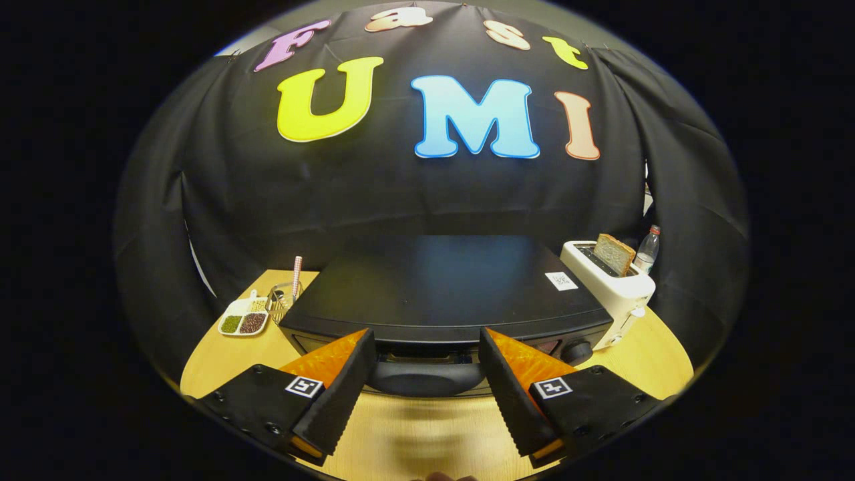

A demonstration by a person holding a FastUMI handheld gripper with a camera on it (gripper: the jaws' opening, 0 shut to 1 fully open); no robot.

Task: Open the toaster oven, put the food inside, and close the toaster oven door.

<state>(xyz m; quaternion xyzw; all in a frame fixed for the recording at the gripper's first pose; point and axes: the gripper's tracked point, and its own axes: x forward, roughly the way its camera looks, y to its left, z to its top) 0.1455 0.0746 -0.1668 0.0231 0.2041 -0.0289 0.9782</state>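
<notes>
A black toaster oven (441, 287) stands on the wooden table (220, 354), seen from above and in front. Its door handle (424, 377) is a dark rounded bar across the top of the front. My gripper (427, 351) is open, fingers spread wide to either side of the handle, tips close to the oven's front top edge. The handle lies between the fingers, with neither pad pressing on it. The door looks closed. The oven's round knob (576, 352) shows just right of the right finger.
A white pop-up toaster (611, 280) with a slice of bread (614, 254) in its slot stands right of the oven, a plastic bottle (648, 248) behind it. On the left sit a divided white dish of beans (244, 321) and a glass holder with a straw (288, 294).
</notes>
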